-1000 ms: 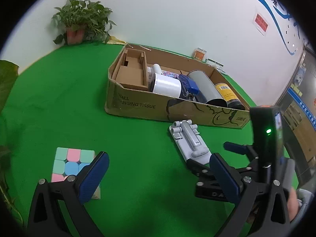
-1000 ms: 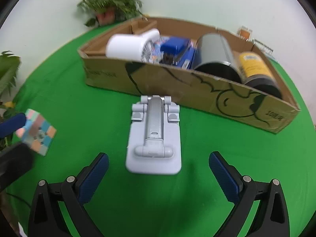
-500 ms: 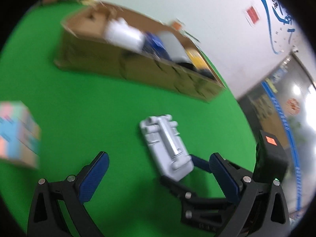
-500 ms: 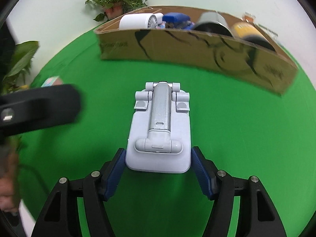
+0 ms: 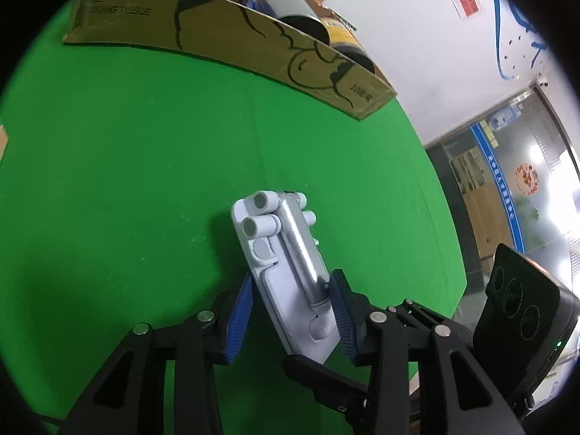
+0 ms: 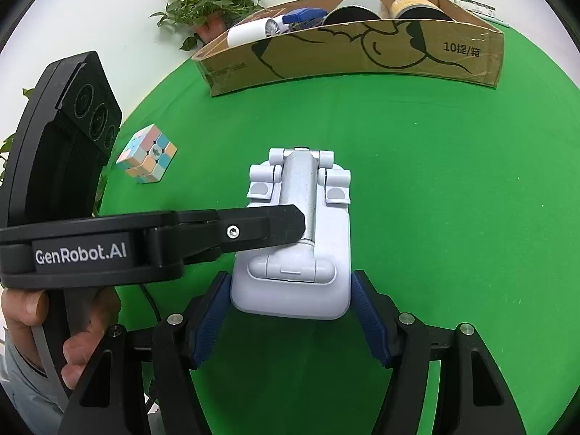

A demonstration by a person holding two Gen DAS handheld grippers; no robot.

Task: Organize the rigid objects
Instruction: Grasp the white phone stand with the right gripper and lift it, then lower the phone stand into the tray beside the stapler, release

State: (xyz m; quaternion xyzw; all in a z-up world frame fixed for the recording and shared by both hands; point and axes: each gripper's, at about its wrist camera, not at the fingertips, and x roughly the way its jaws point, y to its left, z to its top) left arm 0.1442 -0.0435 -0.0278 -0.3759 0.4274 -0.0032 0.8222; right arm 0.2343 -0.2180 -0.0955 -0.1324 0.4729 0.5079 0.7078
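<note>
Left wrist view, stand: the grey folding phone stand (image 5: 286, 272) lay between the left gripper (image 5: 290, 311) pads, its long axis running away from the fingers toward the cardboard box (image 5: 224, 32), hinge end farthest.
Left wrist view, grip: blue pads pressed both faces of the stand's lower half; closed on it.
Left wrist view, room: bare green cloth (image 5: 127, 166) lay between stand and box.
Right wrist view, stand: the right gripper (image 6: 290, 311) flanked the stand's base (image 6: 293, 290), pads touching its side edges, apparently clamped.
Right wrist view, other arm: the left gripper's finger (image 6: 253, 228) crossed the stand's metal arm from the left.
Right wrist view, nearness: both grippers held the stand equally close.
Right wrist view, surroundings: a pastel cube (image 6: 148, 154) sat left of the stand, well apart; the box stood beyond, already holding cans.
</note>
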